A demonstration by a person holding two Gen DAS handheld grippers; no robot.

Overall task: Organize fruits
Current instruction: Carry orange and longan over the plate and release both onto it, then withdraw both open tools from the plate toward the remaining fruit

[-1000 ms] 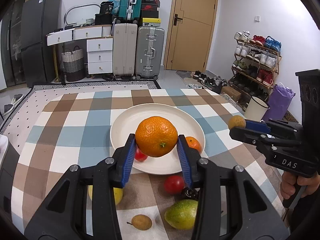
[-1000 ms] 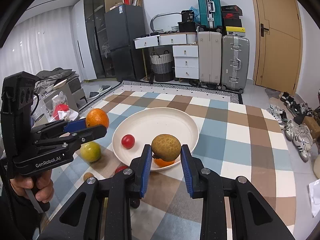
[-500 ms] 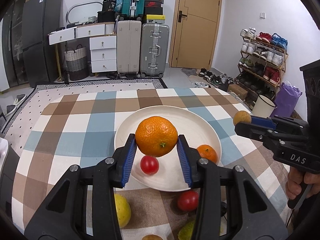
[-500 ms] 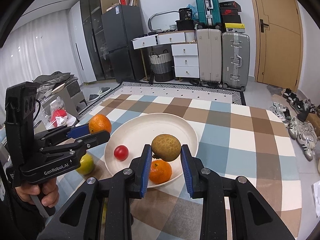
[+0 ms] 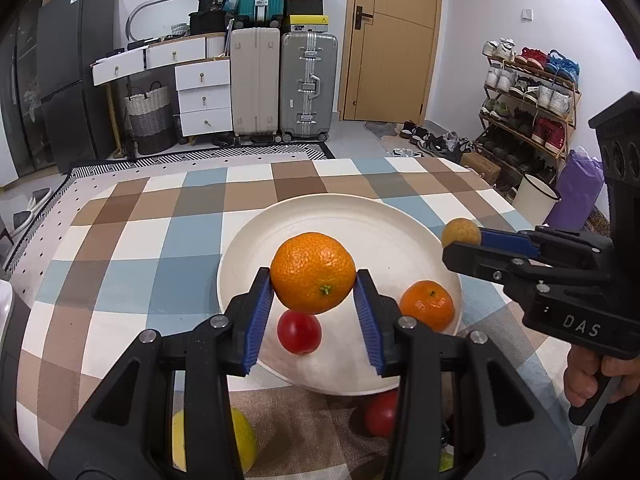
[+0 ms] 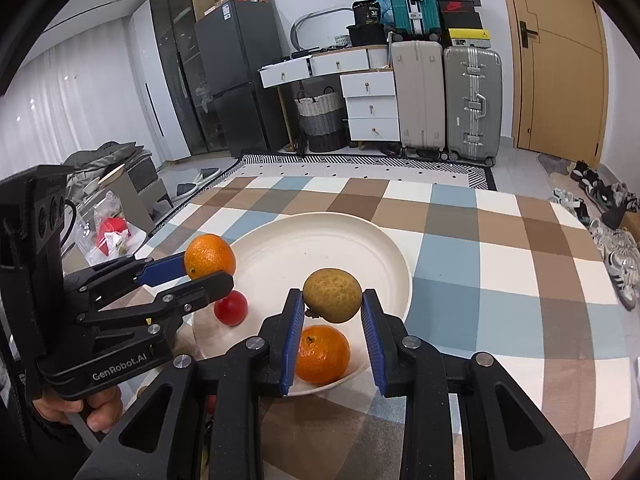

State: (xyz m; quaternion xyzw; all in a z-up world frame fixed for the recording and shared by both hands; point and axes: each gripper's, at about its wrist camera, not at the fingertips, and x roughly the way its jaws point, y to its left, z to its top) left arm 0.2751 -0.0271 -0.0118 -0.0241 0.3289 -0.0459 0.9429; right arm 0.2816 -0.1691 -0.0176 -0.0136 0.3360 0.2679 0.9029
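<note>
The left gripper [image 5: 314, 312] has its blue-padded jaws closed on a large round orange [image 5: 313, 273], which sits gripped at its sides between the pad tips and is held in the air over the near half of the wide cream round plate [image 5: 332, 212]. The right gripper [image 6: 330, 330] is closed almost fully on a small brownish-green rough-skinned fruit [image 6: 332, 295], likewise pinched at the pad tips and held above the plate's near right part. In the left wrist view that fruit shows at the tip of the right gripper, just over the plate's right rim.

On the plate lie a small red round tomato-like fruit [image 5: 299, 332], directly below the held orange, and a small orange mandarin [image 5: 427, 305] near the right edge, directly below the brownish fruit in the right wrist view. The plate rests on a surface covered by a blue, brown and white checked cloth [image 5: 132, 240]. Off the plate, near its front rim, lie a yellow-green round fruit [image 5: 244, 440] and a second red fruit [image 5: 380, 412], both partly hidden behind the left gripper's arms; what lies further right there is too hidden to name.

Compared with a second ago, both grippers have come forward and down over the plate: the plate fills more of each view and the loose fruits in front have slid toward the bottom edge. Both grips are unchanged.
</note>
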